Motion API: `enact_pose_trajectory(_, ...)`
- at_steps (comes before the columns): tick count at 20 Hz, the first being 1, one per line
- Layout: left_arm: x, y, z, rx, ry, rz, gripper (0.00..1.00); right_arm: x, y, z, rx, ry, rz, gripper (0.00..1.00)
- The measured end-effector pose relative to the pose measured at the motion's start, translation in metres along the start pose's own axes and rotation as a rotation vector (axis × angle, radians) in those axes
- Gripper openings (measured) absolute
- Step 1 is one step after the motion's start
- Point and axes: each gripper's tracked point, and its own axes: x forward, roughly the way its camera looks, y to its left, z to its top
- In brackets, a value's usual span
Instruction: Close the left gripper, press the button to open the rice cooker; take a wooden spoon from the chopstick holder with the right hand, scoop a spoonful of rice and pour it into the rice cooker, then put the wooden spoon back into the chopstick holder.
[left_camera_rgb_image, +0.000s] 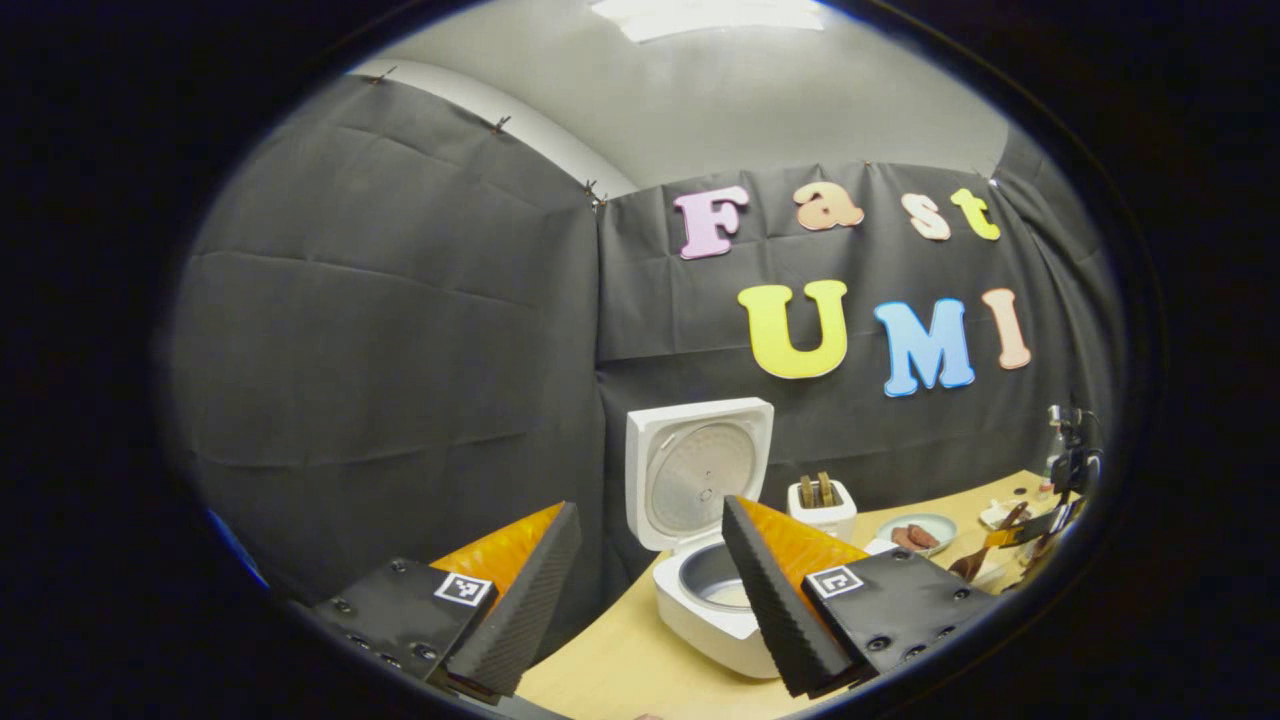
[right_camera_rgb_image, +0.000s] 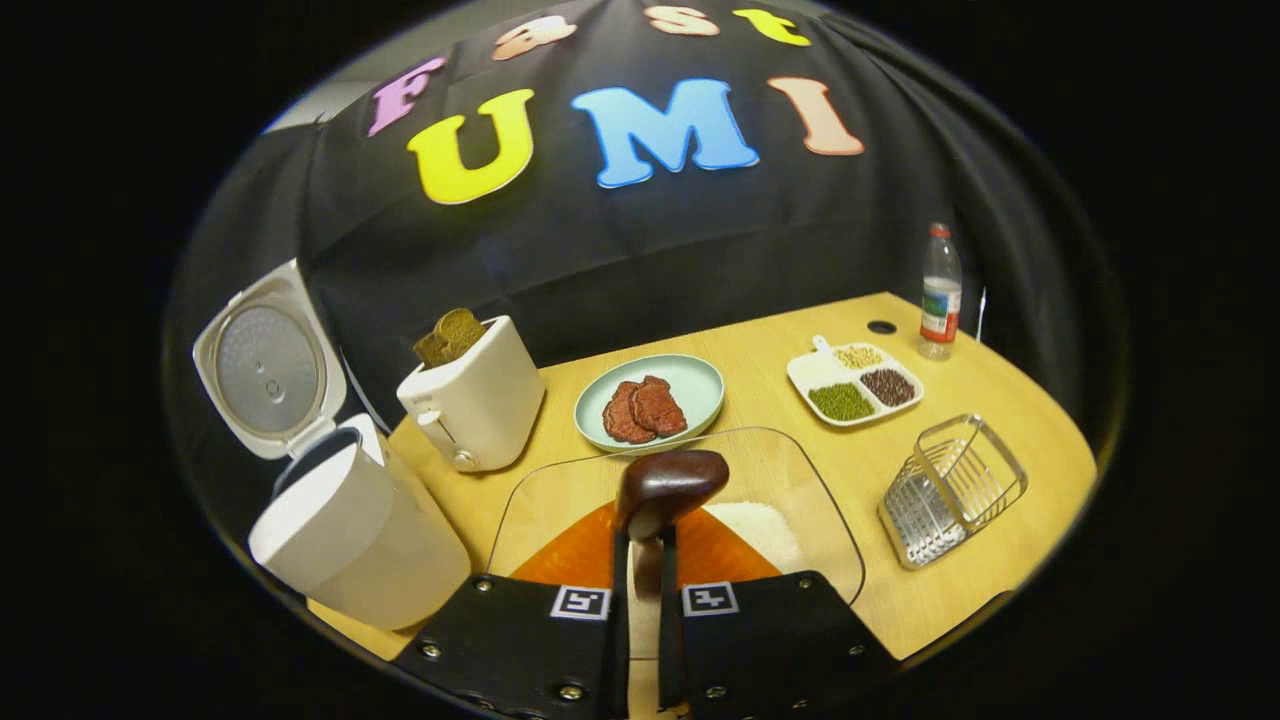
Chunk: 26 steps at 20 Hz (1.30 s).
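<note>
One wooden spoon (right_camera_rgb_image: 668, 487), two meat slices (right_camera_rgb_image: 645, 408)

In the right gripper view we see the rice cooker (right_camera_rgb_image: 340, 520) at the left edge of the table (right_camera_rgb_image: 1000, 400), lid up, with the toaster (right_camera_rgb_image: 475, 405) just right of it. A plate (right_camera_rgb_image: 700, 385) sits at centre, behind a clear bowl (right_camera_rgb_image: 800, 480) holding rice (right_camera_rgb_image: 760, 530). A divided dish (right_camera_rgb_image: 855, 385) lies to the right, a bottle (right_camera_rgb_image: 940, 295) behind it, and a wire basket (right_camera_rgb_image: 950, 490) at lower right.
</note>
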Motion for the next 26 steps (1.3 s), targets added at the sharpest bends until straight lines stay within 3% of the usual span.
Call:
enact_pose_trajectory(5,0.002,-0.002,0.002,0.01,-0.005,-0.025,0.98,0.002,-0.025,0.002,0.322,0.038,0.026,0.12)
enact_pose_trajectory(8,0.0,-0.005,0.003,0.017,-0.002,-0.042,0.98,0.006,-0.035,0.0,0.453,0.056,0.046,0.12)
enact_pose_trajectory(13,0.003,-0.024,0.011,0.042,-0.018,-0.067,1.0,0.004,-0.032,0.011,0.686,0.062,0.178,0.12)
enact_pose_trajectory(18,0.002,-0.031,0.011,0.044,-0.018,-0.071,0.98,0.004,-0.047,0.015,0.719,0.055,0.19,0.12)
enact_pose_trajectory(26,0.005,-0.032,0.005,0.029,-0.003,-0.059,0.98,-0.008,-0.014,0.05,0.869,0.048,0.337,0.12)
